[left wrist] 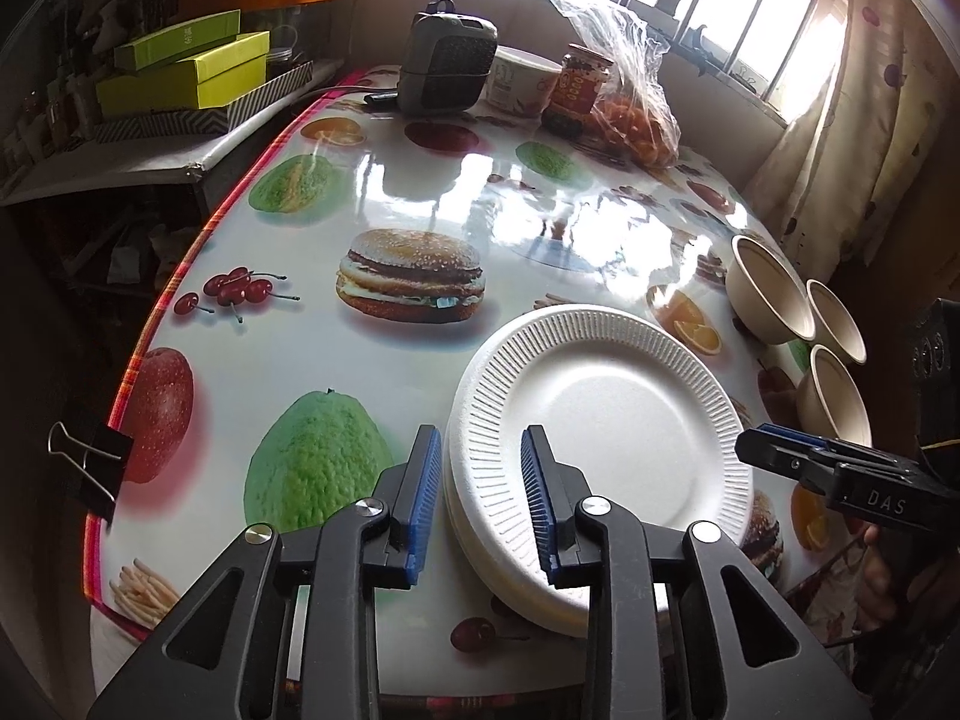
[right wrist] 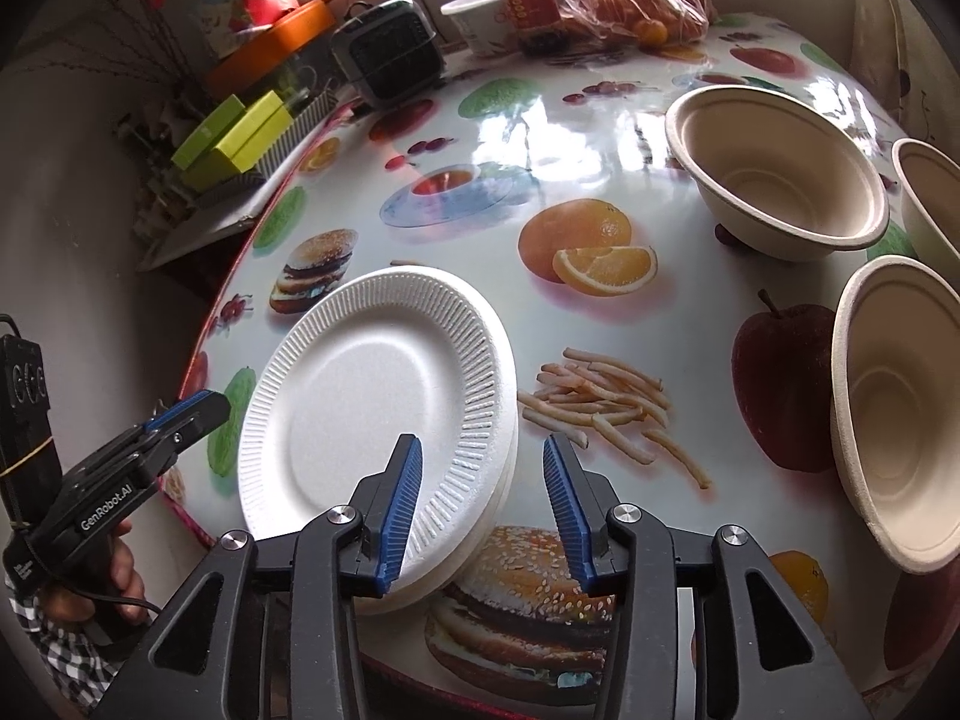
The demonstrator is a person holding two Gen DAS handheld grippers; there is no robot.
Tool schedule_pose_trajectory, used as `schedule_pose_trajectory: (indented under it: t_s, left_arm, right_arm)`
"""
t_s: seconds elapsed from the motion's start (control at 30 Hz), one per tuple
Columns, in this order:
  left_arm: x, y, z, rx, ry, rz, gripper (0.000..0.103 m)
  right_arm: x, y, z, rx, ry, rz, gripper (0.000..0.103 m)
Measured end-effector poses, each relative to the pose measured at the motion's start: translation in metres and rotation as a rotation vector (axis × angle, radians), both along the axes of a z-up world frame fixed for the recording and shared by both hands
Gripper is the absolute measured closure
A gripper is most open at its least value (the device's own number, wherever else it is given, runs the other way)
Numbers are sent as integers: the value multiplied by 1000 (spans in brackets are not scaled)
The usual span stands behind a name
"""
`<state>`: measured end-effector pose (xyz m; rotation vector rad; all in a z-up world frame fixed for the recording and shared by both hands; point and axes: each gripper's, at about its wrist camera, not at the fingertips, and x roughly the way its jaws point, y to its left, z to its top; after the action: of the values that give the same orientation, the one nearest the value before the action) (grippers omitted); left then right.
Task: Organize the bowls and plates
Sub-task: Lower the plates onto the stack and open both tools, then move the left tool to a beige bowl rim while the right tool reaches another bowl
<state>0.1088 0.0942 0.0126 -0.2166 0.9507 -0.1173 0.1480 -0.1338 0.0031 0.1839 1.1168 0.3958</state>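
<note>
**Plates stacked, both grippers standing apart at the rim**

Plates [left wrist: 600,420] are being seen from the left wrist as a white stack lying near the table's front edge. The left gripper [left wrist: 480,504] is being held with its jaws apart on either side of the stack's near rim, the pads not pressing on it. Three bowls [left wrist: 774,294] are being kept loose at the right, well apart from the stack. The right gripper [left wrist: 780,450] is being seen just beside the stack's right edge.

From the right wrist, the right gripper [right wrist: 483,510] is being held open too, the plates' [right wrist: 372,408] rim lying between the jaws but unclamped. By judgement, the bowls [right wrist: 780,180] are being left for nesting next; each is best taken by its rim and lowered squarely.

The table [right wrist: 600,120] is being covered by a glossy cloth printed with fruit and burgers, likely slippery. A small heater [right wrist: 390,54], a jar [right wrist: 528,0] and bagged oranges [right wrist: 648,6] are being kept at the far side, by a window.
</note>
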Motion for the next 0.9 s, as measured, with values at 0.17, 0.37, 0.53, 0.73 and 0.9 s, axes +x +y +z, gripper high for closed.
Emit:
schedule_pose_trajectory:
  t_s: [0.17, 0.37, 0.53, 0.73, 0.9]
  left_arm:
    - [5, -13, 11, -11, -21, -26, 66]
    - [12, -41, 22, -27, -38, -83, 64]
    - [22, -68, 28, -40, -35, -130, 64]
    - [35, -102, 41, -57, -44, -184, 64]
    - [50, -132, 48, -56, -46, -227, 64]
  right_arm:
    - [-7, -6, 9, -5, -67, -17, 54]
    - [-15, -28, 20, -1, -124, -71, 54]
    - [-21, -51, 31, -6, -164, -119, 54]
    - [-25, -88, 47, -9, -221, -186, 54]
    - [-24, -119, 57, -29, -257, -238, 54]
